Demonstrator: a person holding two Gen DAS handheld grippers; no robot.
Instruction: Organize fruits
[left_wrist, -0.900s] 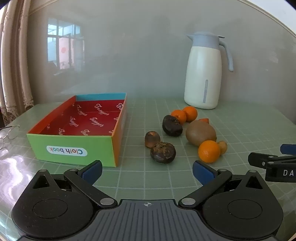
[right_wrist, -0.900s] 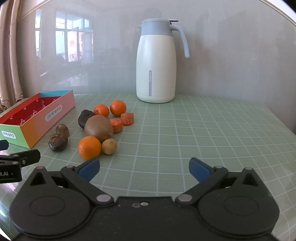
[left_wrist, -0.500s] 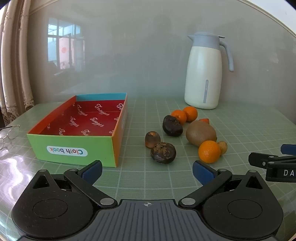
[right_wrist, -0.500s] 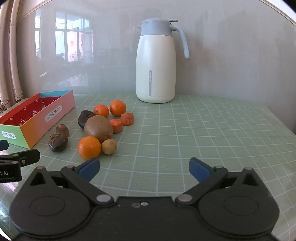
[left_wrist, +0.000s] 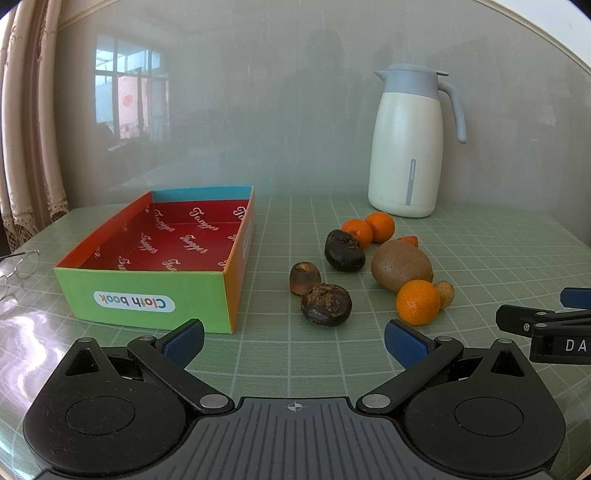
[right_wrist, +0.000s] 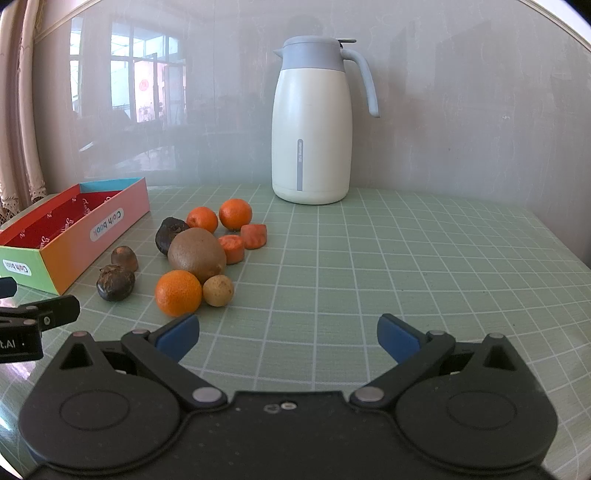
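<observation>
Green gridded desk, fruits bunched mid-desk: smooth oranges, fuzzy kiwi, wrinkly dark ones. Cardboard box near left edge. Left gripper and right gripper both gape wide, holding nothing.

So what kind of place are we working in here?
Probably a home, at a table: a green grid-patterned table mat, a white thermos jug with a grey-blue lid and lace-edged curtains at one side.
</observation>
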